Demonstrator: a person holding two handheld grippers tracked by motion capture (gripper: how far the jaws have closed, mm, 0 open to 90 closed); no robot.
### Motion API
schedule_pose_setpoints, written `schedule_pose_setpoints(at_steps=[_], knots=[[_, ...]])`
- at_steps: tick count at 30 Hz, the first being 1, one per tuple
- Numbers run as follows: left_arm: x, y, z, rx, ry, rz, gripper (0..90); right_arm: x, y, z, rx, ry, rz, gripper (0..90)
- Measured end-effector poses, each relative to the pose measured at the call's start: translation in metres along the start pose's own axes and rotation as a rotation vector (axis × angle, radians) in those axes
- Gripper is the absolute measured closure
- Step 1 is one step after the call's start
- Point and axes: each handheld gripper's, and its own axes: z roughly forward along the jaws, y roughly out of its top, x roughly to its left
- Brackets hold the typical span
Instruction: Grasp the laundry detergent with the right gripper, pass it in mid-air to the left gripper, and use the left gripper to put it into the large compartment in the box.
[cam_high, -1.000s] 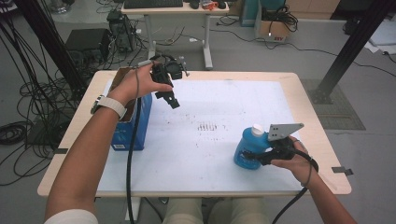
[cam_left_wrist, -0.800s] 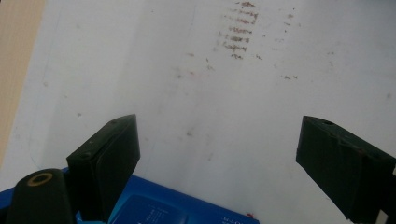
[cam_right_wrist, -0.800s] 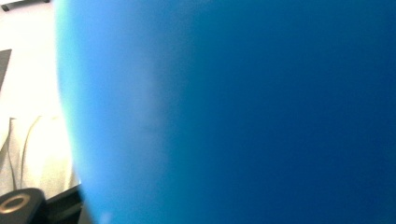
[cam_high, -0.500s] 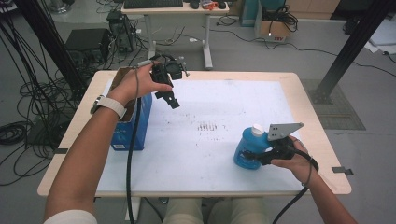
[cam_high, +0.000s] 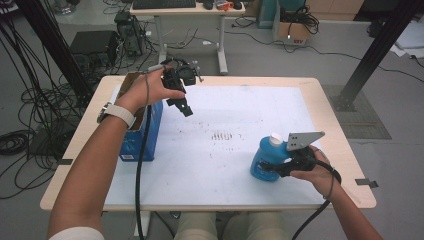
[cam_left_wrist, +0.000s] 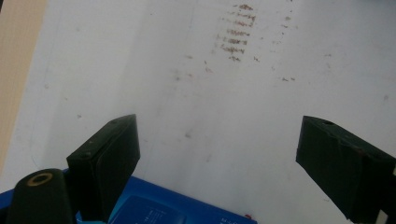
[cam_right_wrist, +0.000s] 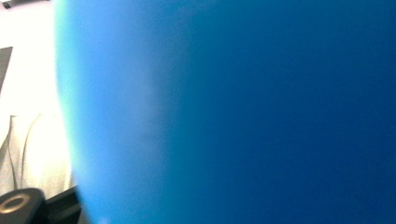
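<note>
A blue bottle (cam_high: 264, 159) with a white cap (cam_high: 275, 139) stands upright at the front right of the white mat. My right gripper (cam_high: 274, 168) is shut on its lower body, and the blue bottle (cam_right_wrist: 257, 112) sits very close in the right gripper view. My left gripper (cam_high: 183, 106) hangs in the air over the mat's far left part, tilted down toward the table. Its jaws stand wide apart with nothing between them, so the left gripper (cam_left_wrist: 219, 158) is open. A blue box (cam_high: 144, 131) stands under the left forearm, and the box's top edge (cam_left_wrist: 159, 212) shows below the jaws.
The white mat (cam_high: 225, 107) covers most of the wooden table (cam_high: 345, 150) and carries brownish marks (cam_high: 222, 135) near its middle. Cables (cam_high: 20, 135) lie on the floor to the left. A desk (cam_high: 190, 10) stands beyond the far edge.
</note>
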Motion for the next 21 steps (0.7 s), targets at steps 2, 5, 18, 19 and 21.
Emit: schedule_pose_setpoints(at_steps=[2,5,18,19,21], knots=[[0.0,0.0001,-0.0003,0.001,0.0,0.002,13.8,0.0,0.0,0.0,0.0,0.0,0.0,43.5],[-0.0007,-0.0001,0.0002,-0.006,-0.002,-0.004,13.8,0.0007,-0.0002,-0.0003,0.004,-0.001,0.01,43.3],[-0.001,0.0016,0.0005,0.007,-0.003,-0.002,13.7,0.0,0.0,0.0,0.001,0.0,0.0,43.3],[-0.0009,0.0016,0.0006,0.004,-0.002,0.0,13.8,0.0,0.0001,0.0,0.001,0.001,0.0,43.3],[-0.0007,0.0017,0.0006,0.006,-0.002,0.002,13.8,-0.0001,0.0001,0.0,0.003,0.001,0.001,43.3]])
